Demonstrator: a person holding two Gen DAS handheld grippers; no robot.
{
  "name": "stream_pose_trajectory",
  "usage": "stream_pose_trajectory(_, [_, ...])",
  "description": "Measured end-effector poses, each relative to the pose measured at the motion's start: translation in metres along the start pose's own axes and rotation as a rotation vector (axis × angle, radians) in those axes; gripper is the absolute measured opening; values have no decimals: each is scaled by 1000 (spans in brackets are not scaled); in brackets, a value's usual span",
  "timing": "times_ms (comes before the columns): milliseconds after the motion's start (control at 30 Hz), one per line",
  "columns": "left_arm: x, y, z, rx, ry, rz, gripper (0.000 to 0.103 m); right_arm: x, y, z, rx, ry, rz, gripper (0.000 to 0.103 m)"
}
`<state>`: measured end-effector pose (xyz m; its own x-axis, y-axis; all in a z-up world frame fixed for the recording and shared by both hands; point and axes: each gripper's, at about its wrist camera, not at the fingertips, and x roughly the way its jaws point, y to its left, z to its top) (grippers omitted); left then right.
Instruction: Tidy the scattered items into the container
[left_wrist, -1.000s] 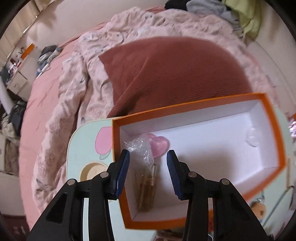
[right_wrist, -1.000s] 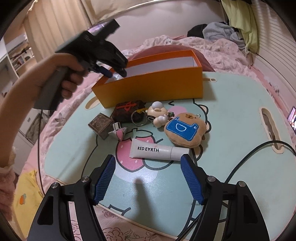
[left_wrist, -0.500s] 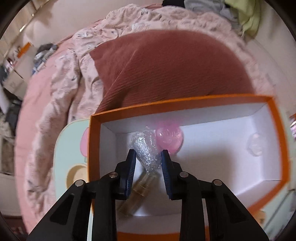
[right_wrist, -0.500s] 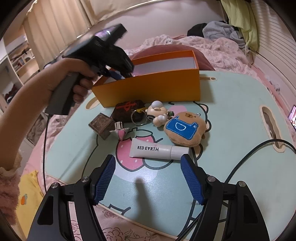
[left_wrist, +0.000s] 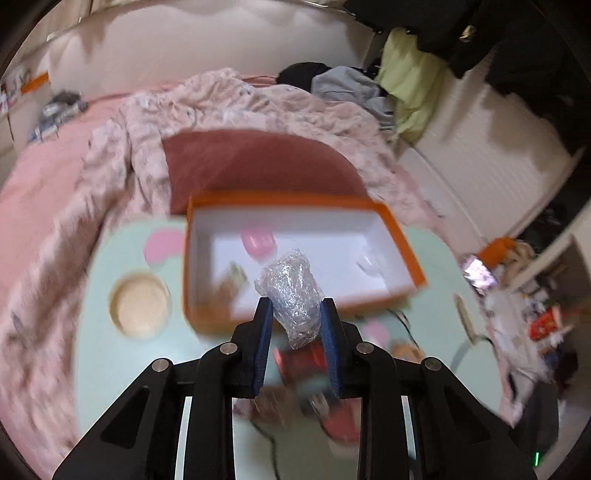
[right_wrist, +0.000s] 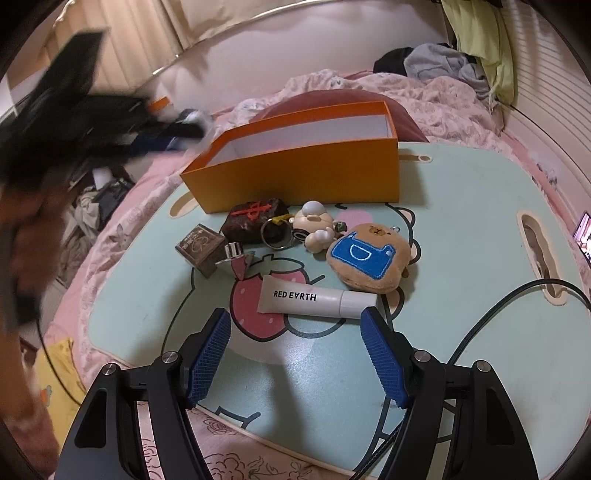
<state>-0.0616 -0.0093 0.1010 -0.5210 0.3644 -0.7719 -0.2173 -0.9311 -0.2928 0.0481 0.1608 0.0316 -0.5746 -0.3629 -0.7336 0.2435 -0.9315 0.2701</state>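
Observation:
My left gripper (left_wrist: 295, 302) is shut on a crumpled clear plastic bundle (left_wrist: 291, 288), held above the near rim of the orange box (left_wrist: 402, 251); the view is blurred. Inside the box lie a pink piece (left_wrist: 257, 242), a gold-coloured item (left_wrist: 234, 277) and a clear piece (left_wrist: 369, 264). My right gripper (right_wrist: 295, 332) hangs open and empty just in front of a white tube (right_wrist: 314, 299). Beyond the tube are a bear plush (right_wrist: 369, 258), a cream keyring figure (right_wrist: 314, 221), a brown pouch (right_wrist: 255, 218), a small dark box (right_wrist: 199, 247) and a silver-topped red cone (right_wrist: 238, 258).
Everything stands on a mint lap table (right_wrist: 461, 221) set on a bed with pink bedding. A black cable (right_wrist: 498, 306) crosses the table's right side. The table has a round cup recess (left_wrist: 140, 306). A person's blurred arm and the other tool fill the right wrist view's left edge.
The left gripper closed on the plastic bundle inside the box, then lifted it up and back out of the box. The right gripper stayed still and open.

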Motion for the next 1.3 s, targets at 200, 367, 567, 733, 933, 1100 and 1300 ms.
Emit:
stream_pose_trajectory(200, [3, 4, -68, -11, 18, 64, 27, 1, 2, 0, -12, 4, -19, 73])
stream_pose_trajectory(367, [10, 3, -90, -19, 16, 69, 28, 1, 1, 0, -16, 9, -22, 73])
stream_pose_trajectory(567, [9, -4, -88, -9, -38, 105, 49, 2, 1, 0, -17, 9, -22, 73])
stream_pose_trajectory(733, [-14, 6, -90, -82, -151, 111, 72, 2, 1, 0, -15, 10, -21, 73])
stream_pose_trajectory(933, [-26, 25, -105, -123, -132, 171, 75, 2, 1, 0, -16, 10, -23, 73])
stream_pose_trajectory(1100, [-23, 30, -129, -122, -98, 218, 75, 2, 2, 0, -18, 11, -25, 73])
stream_pose_trajectory(1300, [-21, 17, -142, -60, -92, 276, 75, 3, 3, 1, -26, 13, -33, 73])
